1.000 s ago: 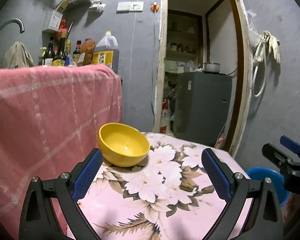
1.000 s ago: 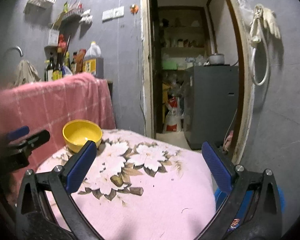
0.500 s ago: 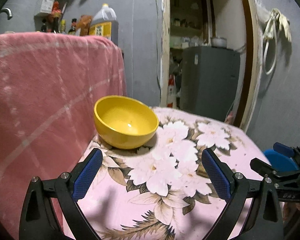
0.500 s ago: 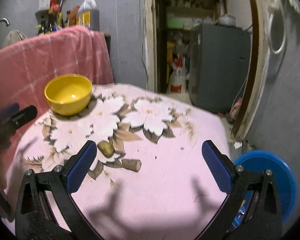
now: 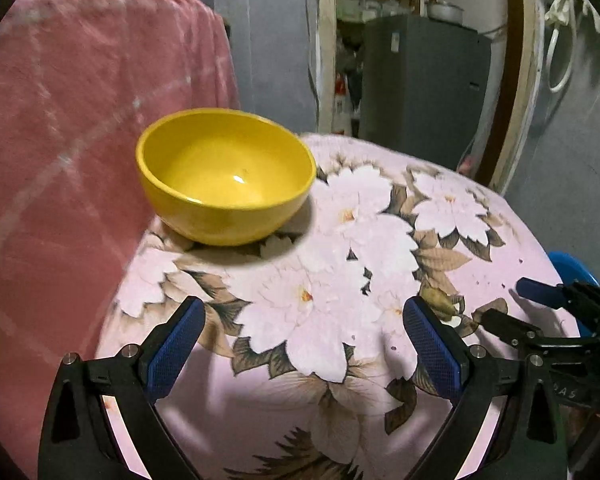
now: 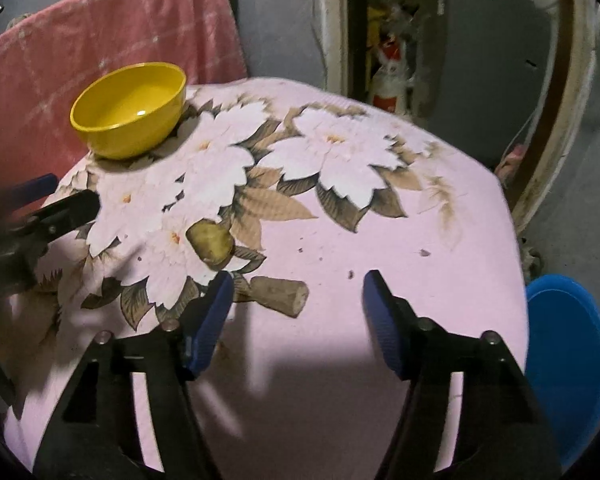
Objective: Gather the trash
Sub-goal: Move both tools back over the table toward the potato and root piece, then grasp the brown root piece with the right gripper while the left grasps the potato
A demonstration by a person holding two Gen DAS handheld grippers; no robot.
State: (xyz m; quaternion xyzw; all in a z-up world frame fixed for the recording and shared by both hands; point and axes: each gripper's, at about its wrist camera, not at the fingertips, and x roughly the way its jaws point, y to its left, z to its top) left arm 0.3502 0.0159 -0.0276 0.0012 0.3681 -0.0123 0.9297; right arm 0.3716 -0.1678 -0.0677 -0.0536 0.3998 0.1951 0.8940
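Observation:
Two brown trash scraps lie on the pink floral tablecloth [image 6: 440,240]: a rounded chunk [image 6: 211,243] and a stubby cylinder piece [image 6: 280,295]. My right gripper [image 6: 298,312] is open and empty, low over the table, its left finger beside the cylinder piece. My left gripper [image 5: 300,344] is open and empty over the tablecloth [image 5: 340,420], in front of a yellow bowl [image 5: 225,174]. The chunk shows in the left wrist view [image 5: 436,298] by the right finger. The right gripper shows at that view's right edge [image 5: 548,312]. The left gripper shows at the right view's left edge [image 6: 40,204].
The yellow bowl [image 6: 129,114] stands at the table's back left, against a pink checked cloth [image 5: 80,120]. A blue bin [image 6: 566,364] sits on the floor right of the table. A doorway with a grey cabinet [image 5: 420,88] lies behind.
Both grippers have moved down and forward toward the table. The right gripper's jaws have narrowed somewhat and now sit by the brown pieces.

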